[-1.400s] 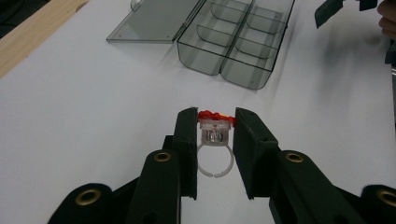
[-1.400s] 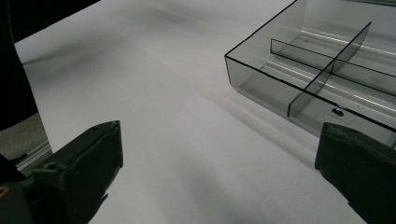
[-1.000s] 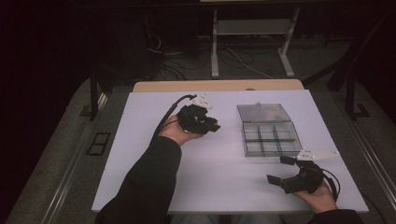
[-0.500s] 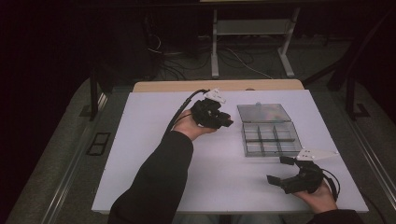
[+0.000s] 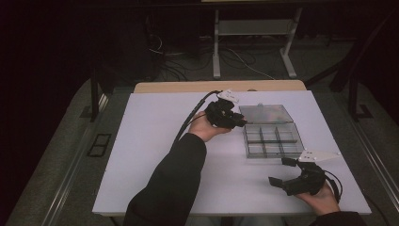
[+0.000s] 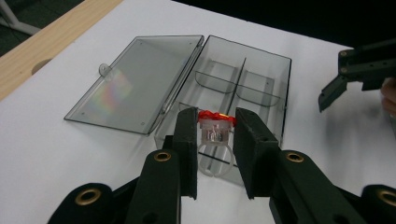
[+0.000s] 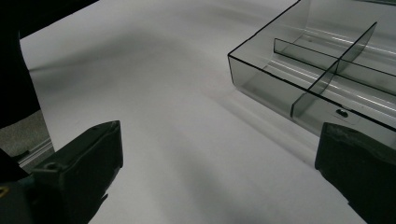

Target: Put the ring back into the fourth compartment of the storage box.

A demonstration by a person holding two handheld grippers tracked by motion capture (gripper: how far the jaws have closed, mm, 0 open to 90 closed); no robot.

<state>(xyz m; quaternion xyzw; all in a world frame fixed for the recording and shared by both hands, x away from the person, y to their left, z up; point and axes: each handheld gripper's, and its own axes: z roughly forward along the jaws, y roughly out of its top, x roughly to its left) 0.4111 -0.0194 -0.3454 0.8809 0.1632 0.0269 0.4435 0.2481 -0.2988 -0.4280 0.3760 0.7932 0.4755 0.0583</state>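
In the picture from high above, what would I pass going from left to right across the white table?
The left hand-held gripper, shut on a small red-topped ring → the clear compartment box with its lid open → the right hand-held gripper, jaws open.

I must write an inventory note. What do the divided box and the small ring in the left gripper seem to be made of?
Divided box: probably hard smoky-grey transparent plastic, glossy; the table shows through and the open lid carries a rainbow reflection.
Ring, clamped in the left gripper: likely clear plastic band, see-through and pale, with a shiny red top, perhaps plastic too.
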